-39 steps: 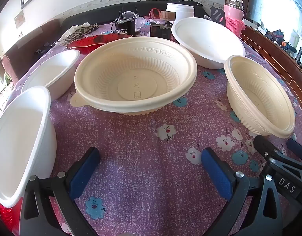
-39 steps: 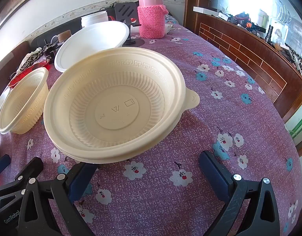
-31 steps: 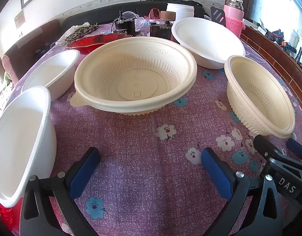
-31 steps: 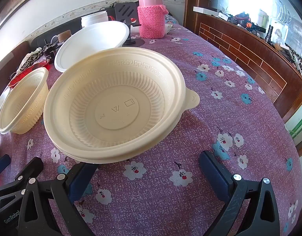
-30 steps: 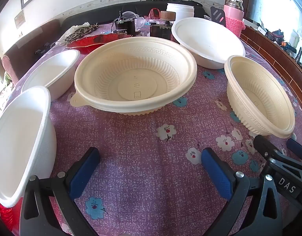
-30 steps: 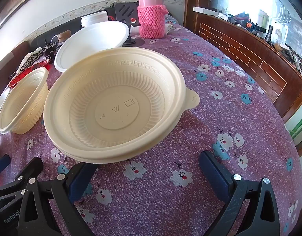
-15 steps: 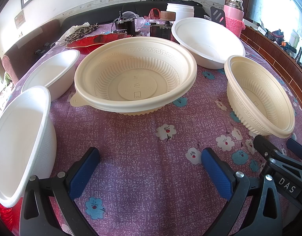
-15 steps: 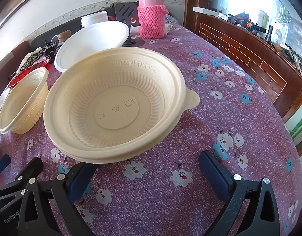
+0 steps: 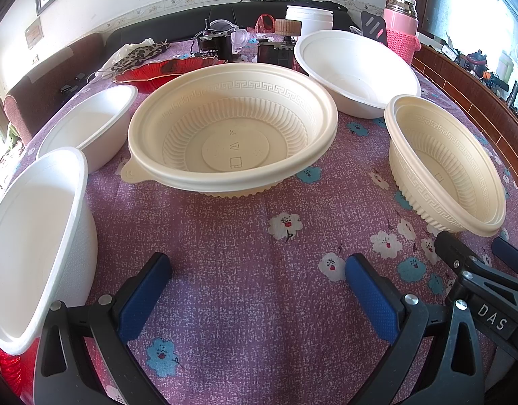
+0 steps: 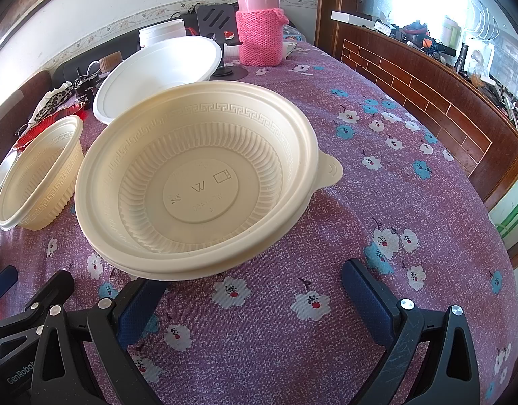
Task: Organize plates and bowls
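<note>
A large cream ribbed bowl (image 9: 232,135) sits mid-table ahead of my left gripper (image 9: 259,290), which is open and empty. A smaller cream bowl (image 9: 444,165) stands to its right, a big white bowl (image 9: 356,67) behind, and two white bowls (image 9: 86,125) (image 9: 32,236) at the left. In the right wrist view another large cream bowl (image 10: 198,175) with a tab lies just ahead of my right gripper (image 10: 252,290), open and empty. The smaller cream bowl (image 10: 39,172) and the big white bowl (image 10: 161,71) also show there.
A pink thermos in a knitted sleeve (image 10: 260,20) stands at the back. A red dish (image 9: 164,71), small devices and a white tub (image 9: 309,17) crowd the far edge. A wooden rail (image 10: 427,94) runs along the right side. The purple flowered cloth (image 10: 393,175) covers the table.
</note>
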`<act>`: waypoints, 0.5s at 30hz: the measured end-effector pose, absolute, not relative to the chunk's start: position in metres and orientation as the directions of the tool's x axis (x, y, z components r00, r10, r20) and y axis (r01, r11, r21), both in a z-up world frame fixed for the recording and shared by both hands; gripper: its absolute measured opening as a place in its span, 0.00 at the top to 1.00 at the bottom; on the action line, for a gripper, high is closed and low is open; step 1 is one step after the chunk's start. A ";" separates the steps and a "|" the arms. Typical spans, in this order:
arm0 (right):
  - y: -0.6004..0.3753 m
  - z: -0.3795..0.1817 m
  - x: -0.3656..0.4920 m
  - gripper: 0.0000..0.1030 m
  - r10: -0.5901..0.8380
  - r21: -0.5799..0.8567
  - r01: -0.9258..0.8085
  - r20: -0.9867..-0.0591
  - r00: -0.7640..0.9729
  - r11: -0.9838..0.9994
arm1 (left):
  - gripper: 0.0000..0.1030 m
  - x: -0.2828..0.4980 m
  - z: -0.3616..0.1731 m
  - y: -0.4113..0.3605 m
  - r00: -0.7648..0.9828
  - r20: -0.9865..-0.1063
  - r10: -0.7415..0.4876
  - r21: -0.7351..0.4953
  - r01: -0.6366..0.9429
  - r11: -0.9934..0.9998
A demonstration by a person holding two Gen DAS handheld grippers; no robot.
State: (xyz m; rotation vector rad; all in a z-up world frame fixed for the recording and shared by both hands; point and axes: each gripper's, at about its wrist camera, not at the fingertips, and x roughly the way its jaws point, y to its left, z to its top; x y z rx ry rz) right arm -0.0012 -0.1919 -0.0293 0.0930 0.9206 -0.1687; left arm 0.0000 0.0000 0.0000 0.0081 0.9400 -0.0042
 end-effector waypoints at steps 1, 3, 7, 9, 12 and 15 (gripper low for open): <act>-0.192 -0.029 -0.001 0.01 -0.105 0.008 0.185 -0.798 0.593 0.983 | 0.00 0.000 0.000 0.000 0.590 -0.808 0.000 0.005 0.007 1.000; -0.192 -0.029 -0.001 0.01 -0.105 0.008 0.185 -0.798 0.593 0.983 | 0.00 0.000 0.000 0.000 0.590 -0.808 0.001 0.005 0.006 1.000; -0.192 -0.029 -0.001 0.01 -0.105 0.008 0.185 -0.798 0.593 0.983 | 0.00 0.000 0.000 0.000 0.589 -0.808 0.000 0.005 0.007 1.000; -0.192 -0.029 -0.001 0.01 -0.105 0.008 0.185 -0.798 0.593 0.983 | 0.00 -0.001 0.000 0.000 0.589 -0.808 -0.003 0.004 0.011 1.000; -0.192 -0.029 -0.001 0.01 -0.105 0.008 0.185 -0.798 0.593 0.983 | 0.00 -0.002 0.001 0.001 0.589 -0.808 -0.010 0.003 0.021 1.000; -0.192 -0.029 -0.001 0.01 -0.105 0.008 0.185 -0.798 0.593 0.983 | 0.00 -0.003 0.000 0.001 0.588 -0.808 -0.025 0.001 0.045 0.999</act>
